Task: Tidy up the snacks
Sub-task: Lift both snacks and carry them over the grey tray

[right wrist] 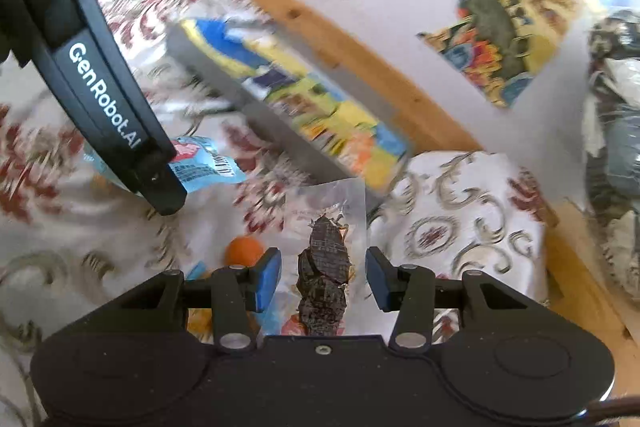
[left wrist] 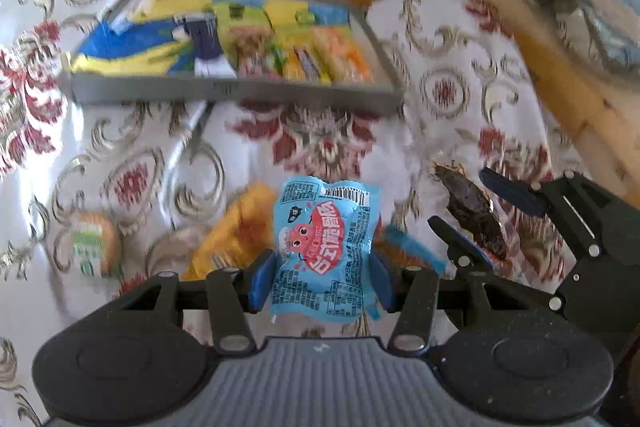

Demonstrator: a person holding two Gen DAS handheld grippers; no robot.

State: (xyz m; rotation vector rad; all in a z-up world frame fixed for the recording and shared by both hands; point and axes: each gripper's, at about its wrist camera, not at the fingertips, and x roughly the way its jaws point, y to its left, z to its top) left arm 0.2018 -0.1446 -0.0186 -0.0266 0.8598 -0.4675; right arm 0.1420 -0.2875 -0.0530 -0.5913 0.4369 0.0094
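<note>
Carry step by my read: both snacks look lifted and headed for the grey rectangular tray of bright packets ahead of the fingertips, so next calls for reaching over its near wall and letting go. Left gripper is clenched part-way on the light-blue foil snack packet with red print, blue pads pressing both edges. Right gripper is wider, the clear packet with a dark dried piece between its fingers; pad contact unclear, cannot tell.
</note>
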